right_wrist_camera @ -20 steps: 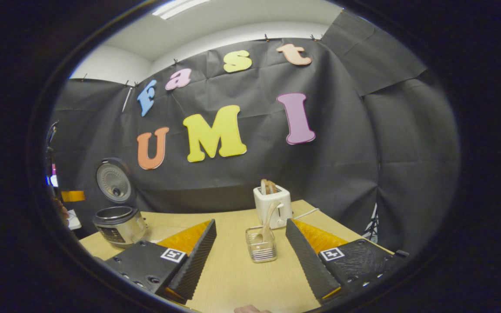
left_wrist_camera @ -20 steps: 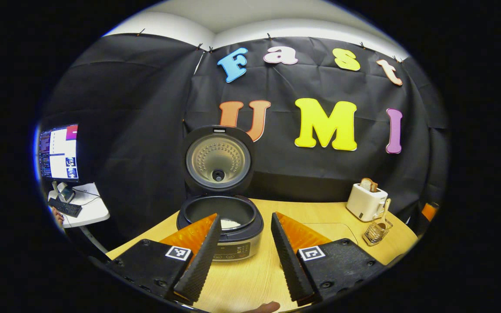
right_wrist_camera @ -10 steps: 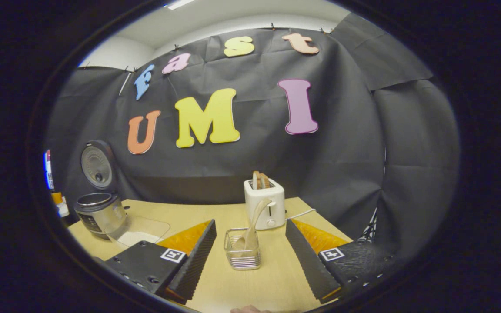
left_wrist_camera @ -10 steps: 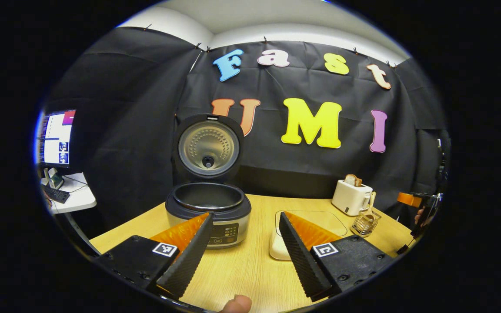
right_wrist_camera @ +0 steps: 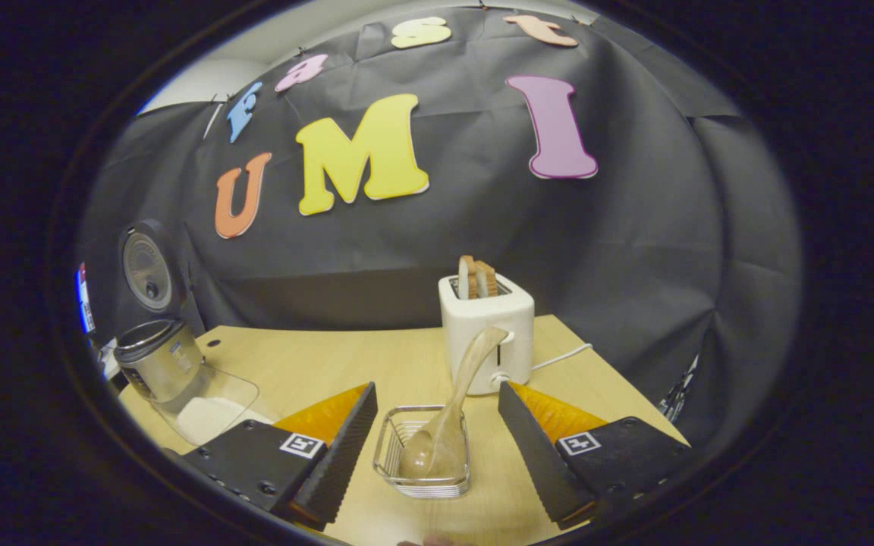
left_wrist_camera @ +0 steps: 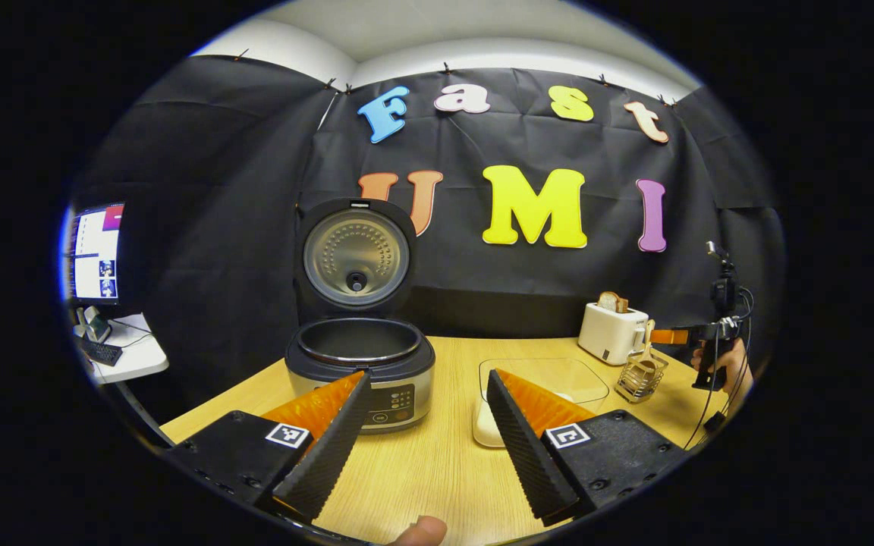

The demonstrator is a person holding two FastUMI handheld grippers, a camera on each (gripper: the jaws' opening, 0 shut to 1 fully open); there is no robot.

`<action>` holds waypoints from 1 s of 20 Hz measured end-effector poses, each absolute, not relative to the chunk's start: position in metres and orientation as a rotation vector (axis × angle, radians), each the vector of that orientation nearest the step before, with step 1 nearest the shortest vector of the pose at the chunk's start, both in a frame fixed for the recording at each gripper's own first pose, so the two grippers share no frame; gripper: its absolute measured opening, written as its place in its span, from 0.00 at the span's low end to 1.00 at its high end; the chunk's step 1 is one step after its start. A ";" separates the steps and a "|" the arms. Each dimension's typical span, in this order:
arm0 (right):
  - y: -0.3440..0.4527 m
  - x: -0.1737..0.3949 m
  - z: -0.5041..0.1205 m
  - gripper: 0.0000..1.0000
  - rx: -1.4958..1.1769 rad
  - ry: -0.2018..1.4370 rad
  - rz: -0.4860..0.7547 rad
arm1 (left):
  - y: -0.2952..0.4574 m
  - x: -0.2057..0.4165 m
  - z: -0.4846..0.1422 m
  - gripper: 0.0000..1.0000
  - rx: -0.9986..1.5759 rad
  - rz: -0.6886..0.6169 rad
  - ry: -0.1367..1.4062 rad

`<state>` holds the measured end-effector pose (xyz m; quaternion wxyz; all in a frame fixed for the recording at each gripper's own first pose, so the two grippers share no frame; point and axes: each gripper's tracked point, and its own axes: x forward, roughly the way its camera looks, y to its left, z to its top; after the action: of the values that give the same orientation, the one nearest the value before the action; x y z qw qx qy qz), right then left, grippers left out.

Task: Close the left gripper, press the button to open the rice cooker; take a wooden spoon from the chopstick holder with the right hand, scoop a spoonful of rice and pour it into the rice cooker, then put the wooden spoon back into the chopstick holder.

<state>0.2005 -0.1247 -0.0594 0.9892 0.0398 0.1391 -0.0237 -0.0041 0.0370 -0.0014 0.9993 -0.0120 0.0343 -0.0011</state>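
My right gripper is spread wide, holding nothing; between its fingers sits the one wire chopstick holder, with a single wooden spoon leaning in it, bowl down, handle tilted toward the one white toaster behind, which carries two slices of bread; my left gripper is likewise open and empty above the table; past its fingers stand one rice cooker, lid upright, and one clear container of rice just beside it.
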 end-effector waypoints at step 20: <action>-0.128 0.292 -0.122 0.45 0.260 0.541 -0.048 | 0.040 0.006 -0.020 0.97 0.042 -0.011 0.102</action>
<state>0.2918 -0.1277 -0.1219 0.9551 0.1280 0.2663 -0.0238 0.0063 0.0403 -0.0198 0.9985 0.0210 0.0510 -0.0056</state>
